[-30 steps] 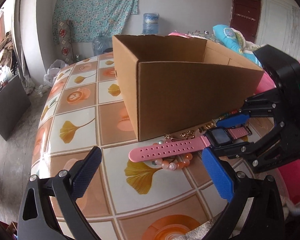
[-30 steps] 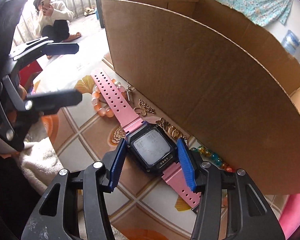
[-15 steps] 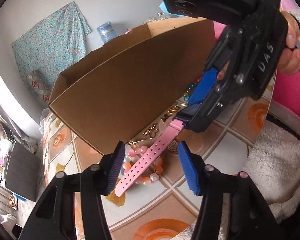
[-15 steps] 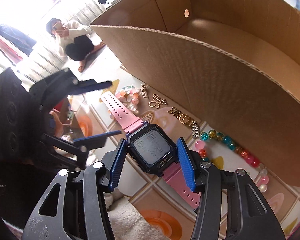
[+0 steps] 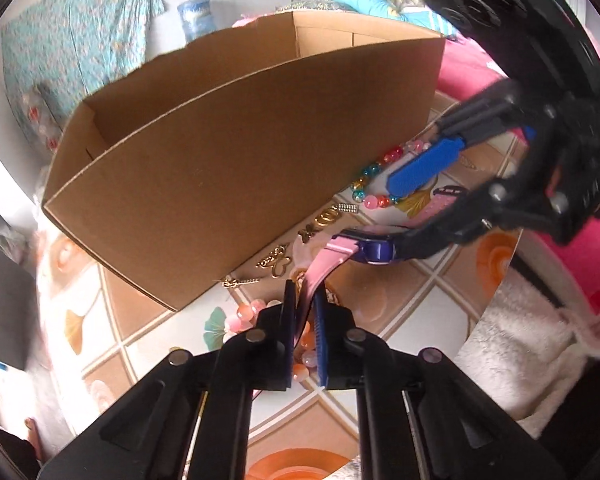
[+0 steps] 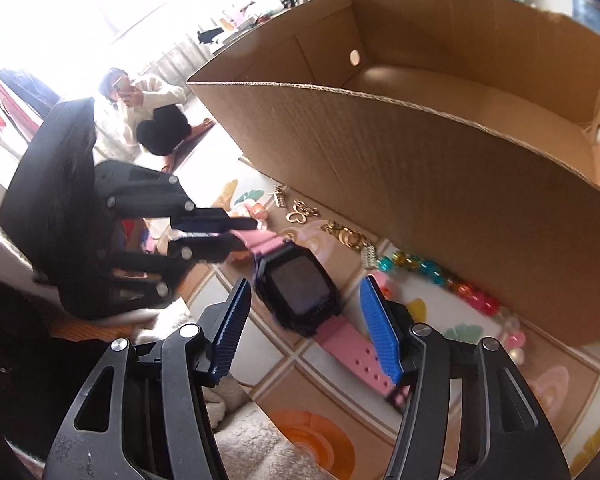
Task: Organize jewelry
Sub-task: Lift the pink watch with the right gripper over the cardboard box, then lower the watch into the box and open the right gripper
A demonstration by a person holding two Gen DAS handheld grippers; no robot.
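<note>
Tiled tabletop [image 5: 432, 292], patterned with ginkgo leaves and orange rounds, carrying an open cardboard box [image 5: 228, 160] whose inside shows bare in my right wrist view.

Item 1: pink watch [image 6: 300, 292], black square case, lying on the tiles in front of the box's near wall. One strap end runs toward 10 o'clock in my right view, the other toward 5 o'clock.

Item 2: my left gripper [image 5: 303, 336]. Jaws have just been closing and now pinch the pink strap, which rises from between the pads toward 1 o'clock.

Item 3: my right gripper [image 6: 302, 334]. Jaws have just been opening; the blue pads stand spread on either side of the watch case, clear of it.

Item 4: gold charms [image 5: 276, 262] and gold rings [image 6: 346, 236], loose along the foot of the box.

Item 5: string of coloured beads [image 6: 436, 274], at 3 o'clock from the watch.

Item 6: peach bead bracelet [image 5: 244, 316], just beside my left fingers.

Item 7: person seated on the floor [image 6: 148, 108], at 10 o'clock, far off.
</note>
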